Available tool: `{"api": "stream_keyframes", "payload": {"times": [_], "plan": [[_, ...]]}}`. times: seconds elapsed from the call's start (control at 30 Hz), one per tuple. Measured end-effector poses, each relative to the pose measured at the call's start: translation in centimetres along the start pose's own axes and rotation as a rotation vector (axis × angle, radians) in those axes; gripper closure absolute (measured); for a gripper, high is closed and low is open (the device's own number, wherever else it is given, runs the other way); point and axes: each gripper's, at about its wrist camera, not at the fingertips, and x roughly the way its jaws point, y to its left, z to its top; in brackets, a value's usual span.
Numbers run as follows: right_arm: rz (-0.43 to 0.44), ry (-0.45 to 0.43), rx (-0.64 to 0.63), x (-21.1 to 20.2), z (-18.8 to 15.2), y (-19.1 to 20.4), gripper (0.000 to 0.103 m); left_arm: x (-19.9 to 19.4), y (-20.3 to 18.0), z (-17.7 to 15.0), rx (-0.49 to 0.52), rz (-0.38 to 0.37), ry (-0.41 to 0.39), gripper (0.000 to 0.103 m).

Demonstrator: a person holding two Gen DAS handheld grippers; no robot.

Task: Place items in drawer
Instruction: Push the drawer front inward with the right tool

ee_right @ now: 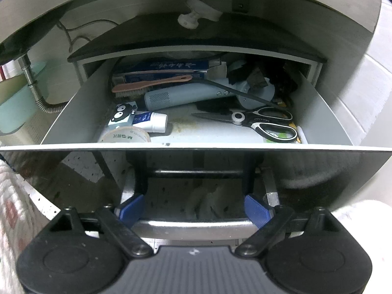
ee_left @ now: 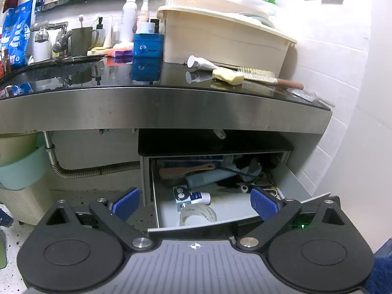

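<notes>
Drawer (ee_right: 73, 112) stands open, right gripper (ee_right: 194, 210) fingers apart around its handle (ee_right: 193, 225), left gripper (ee_left: 194, 204) fingers apart and empty; next, fetch the comb (ee_left: 259, 76) at two o'clock on the tabletop (ee_left: 171, 98)

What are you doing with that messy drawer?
The drawer is pulled out, with scissors, a tape roll and a brush inside. The right tongs sit open by its metal handle. The left tongs are open and empty. A tube, soap and comb wait on the counter.
</notes>
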Motion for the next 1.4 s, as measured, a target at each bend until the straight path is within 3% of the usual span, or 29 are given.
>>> {"api": "stream_keyframes", "payload": {"times": [1.4], "plan": [[-0.011, -0.028, -0.001, -0.6, -1.0, 1.1, 0.013, 0.7, 0.2, -0.4, -0.004, 0.019, 0.041, 0.005]]}}
